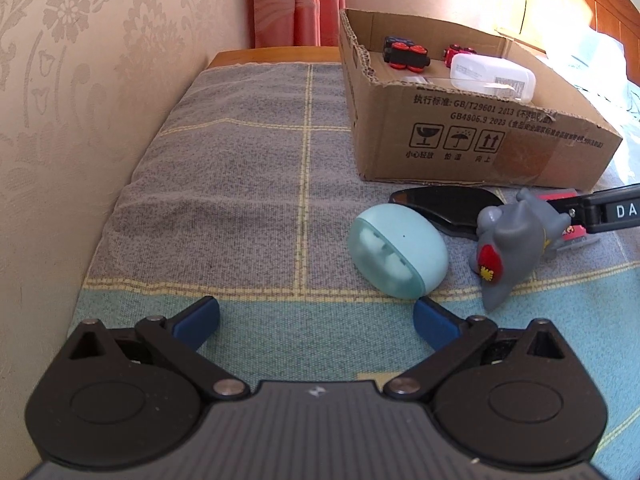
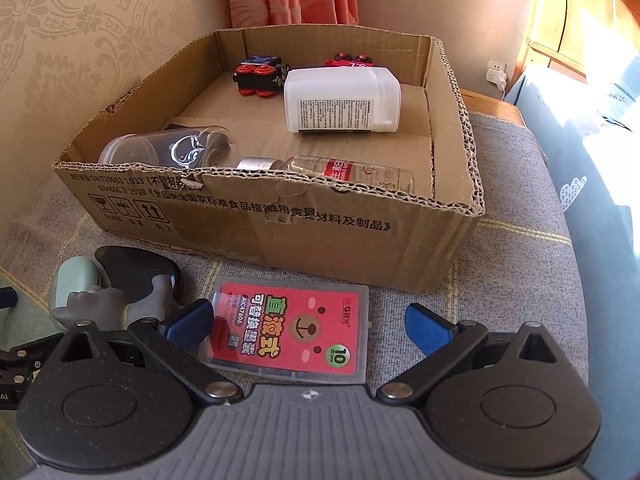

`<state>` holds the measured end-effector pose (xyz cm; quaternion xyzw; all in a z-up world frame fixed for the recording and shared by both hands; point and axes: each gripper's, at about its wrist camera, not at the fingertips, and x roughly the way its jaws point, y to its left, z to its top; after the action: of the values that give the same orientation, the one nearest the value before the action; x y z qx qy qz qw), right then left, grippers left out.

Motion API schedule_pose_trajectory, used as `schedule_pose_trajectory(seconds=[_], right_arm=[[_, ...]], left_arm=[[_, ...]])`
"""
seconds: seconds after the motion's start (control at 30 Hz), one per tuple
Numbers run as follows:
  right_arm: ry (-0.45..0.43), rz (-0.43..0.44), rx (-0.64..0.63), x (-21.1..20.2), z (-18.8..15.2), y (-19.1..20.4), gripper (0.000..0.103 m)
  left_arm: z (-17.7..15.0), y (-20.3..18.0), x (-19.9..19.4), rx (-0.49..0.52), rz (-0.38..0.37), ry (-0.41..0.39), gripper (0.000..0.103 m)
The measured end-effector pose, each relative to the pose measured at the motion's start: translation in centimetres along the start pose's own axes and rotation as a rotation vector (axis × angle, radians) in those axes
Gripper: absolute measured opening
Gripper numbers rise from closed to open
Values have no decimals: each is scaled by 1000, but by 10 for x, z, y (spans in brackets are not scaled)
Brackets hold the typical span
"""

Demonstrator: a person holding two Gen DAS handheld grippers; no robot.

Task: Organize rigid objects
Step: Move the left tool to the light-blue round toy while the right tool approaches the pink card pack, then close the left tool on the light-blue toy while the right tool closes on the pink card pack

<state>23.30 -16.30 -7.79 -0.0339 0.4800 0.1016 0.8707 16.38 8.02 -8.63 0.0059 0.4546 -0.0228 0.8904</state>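
My left gripper (image 1: pixel 316 318) is open above the checked cloth, its right pad just short of a teal egg-shaped case (image 1: pixel 396 252). Right of the case lies a grey toy figure (image 1: pixel 516 240), tipped over, with a flat black object (image 1: pixel 444 208) behind it. My right gripper (image 2: pixel 308 324) is open, and a clear plastic case with a red label (image 2: pixel 292 332) lies flat between its blue pads, untouched on the right side. The cardboard box (image 2: pixel 280 220) holds a white bottle (image 2: pixel 340 100), a clear cup (image 2: pixel 168 152), a glass bottle (image 2: pixel 352 172) and toy cars (image 2: pixel 260 74).
A patterned wall (image 1: pixel 80 80) runs along the left of the cloth-covered surface (image 1: pixel 240 180). A pink curtain (image 1: pixel 296 0) hangs behind the box. To the right are a wooden edge and a dark bag (image 2: pixel 592 160). A wall plug (image 2: pixel 496 74) sits at the far right.
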Motion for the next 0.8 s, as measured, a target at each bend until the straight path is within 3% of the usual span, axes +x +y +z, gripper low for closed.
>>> schedule_pose_trajectory(seconds=[0.2,0.3,0.37,0.47,0.57,0.7,0.8], right_arm=[[38,77,-28,6,6,4,103],[47,22,-89,11,8,15,103],[48,29,-68,11,9,11,103],[39,-45,-77,10,3,5,103],[44,-52,-53,5,-4,-7,103],[22,-53,-41,2,-12,-15,103],[-2,-55,-37,1,-15,-15,103]], left_arm=[[0,0,1,0,-4,-4,102],[1,0,1,-2,-4,-4,102],[1,0,1,-1,-4,-5,102],[0,0,0,-3,-5,-5,102],[0,1,0,-1,-4,-5,102],[0,5,-1,-15,58,-4,102],[3,11,-8,-43,40,-22,102]])
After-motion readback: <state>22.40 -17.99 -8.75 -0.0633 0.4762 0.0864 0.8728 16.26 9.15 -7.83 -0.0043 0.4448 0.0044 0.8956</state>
